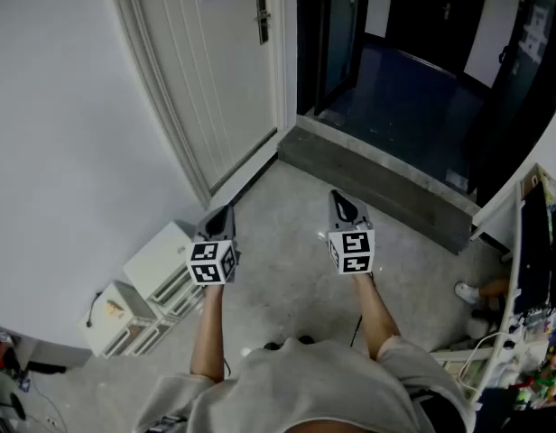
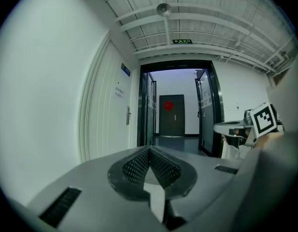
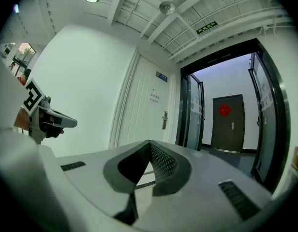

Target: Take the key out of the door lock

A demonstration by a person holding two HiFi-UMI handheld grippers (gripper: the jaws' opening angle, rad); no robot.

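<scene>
Both closed, empty: grey left gripper (image 1: 227, 211), grey right gripper (image 1: 343, 202). Narrow dark metal lock plate (image 1: 262, 18), long axis vertical, on white panelled door (image 1: 215, 70) well ahead-left; key not discernible.

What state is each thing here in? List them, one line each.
left gripper: jaws shut, nothing between them.
right gripper: jaws shut, nothing between them.
white door: closed.
door lock: on the white door; key too small to tell.
glass door: standing open.
dark door: closed, at the far end.
</scene>
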